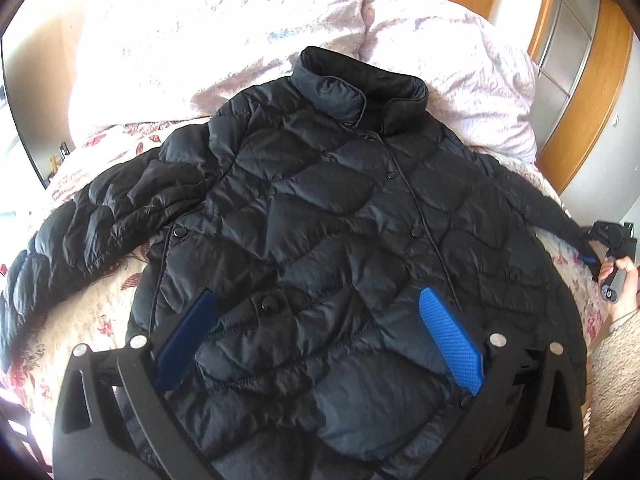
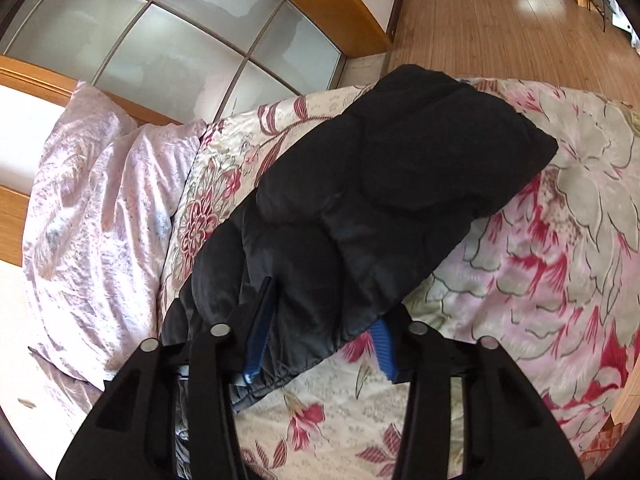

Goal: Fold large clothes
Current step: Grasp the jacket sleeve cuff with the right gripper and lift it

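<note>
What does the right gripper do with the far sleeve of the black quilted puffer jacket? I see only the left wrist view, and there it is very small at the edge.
Observer: In the right wrist view, the right gripper has the black padded sleeve between its blue ribbed pads. Both appear to press on it.
Operator: Where is the cuff end?
Observer: The cuff lies beyond the gripper on the pink floral satin bedspread, near the bed's far edge.
Operator: What is behind it?
Observer: The brown wooden plank floor begins just beyond the cuff.
</note>
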Demonstrator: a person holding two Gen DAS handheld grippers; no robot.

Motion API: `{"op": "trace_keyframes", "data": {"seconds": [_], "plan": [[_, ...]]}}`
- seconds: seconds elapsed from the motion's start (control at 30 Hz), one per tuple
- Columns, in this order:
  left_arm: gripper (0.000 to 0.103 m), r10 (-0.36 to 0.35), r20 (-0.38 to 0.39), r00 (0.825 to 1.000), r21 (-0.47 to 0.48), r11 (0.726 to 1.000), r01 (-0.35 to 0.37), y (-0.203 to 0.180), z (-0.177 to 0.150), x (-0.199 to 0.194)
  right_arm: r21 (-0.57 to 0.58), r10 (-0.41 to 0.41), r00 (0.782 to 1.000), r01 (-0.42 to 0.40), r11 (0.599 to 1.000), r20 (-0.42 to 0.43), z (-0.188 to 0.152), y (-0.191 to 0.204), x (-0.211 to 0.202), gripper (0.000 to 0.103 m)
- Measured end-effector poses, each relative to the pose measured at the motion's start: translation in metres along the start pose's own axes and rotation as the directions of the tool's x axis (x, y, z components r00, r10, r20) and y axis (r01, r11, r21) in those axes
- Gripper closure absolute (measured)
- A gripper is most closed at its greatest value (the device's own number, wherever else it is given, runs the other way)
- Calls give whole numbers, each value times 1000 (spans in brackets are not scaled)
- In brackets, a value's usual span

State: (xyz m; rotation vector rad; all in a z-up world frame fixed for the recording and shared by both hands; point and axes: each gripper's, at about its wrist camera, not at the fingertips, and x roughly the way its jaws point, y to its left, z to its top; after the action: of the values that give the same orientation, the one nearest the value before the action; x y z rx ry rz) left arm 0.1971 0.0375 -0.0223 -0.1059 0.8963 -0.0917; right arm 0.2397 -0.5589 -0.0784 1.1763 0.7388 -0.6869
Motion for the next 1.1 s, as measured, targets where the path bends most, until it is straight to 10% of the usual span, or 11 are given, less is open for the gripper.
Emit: {"op": "trace_keyframes", "data": {"seconds": [0.33, 0.63, 0.87, 1.1], "plan": [[2, -21, -5, 1000, -41, 999, 20, 17, 2, 5, -311, -151, 949, 237, 920, 275, -18, 67, -24, 91], [2, -5, 5, 1000, -49, 999, 6, 26, 3, 2, -607, 55, 862, 307, 733, 503, -78, 166, -78, 93], [2, 7, 30, 1000, -84, 996, -5, 37, 5, -6, -842, 363, 837, 195, 503, 411, -175, 235, -117, 93], [2, 17, 34, 999, -110, 994, -13, 49, 4, -9, -973, 485, 864, 19, 231, 132, -279, 269, -116, 93]]}}
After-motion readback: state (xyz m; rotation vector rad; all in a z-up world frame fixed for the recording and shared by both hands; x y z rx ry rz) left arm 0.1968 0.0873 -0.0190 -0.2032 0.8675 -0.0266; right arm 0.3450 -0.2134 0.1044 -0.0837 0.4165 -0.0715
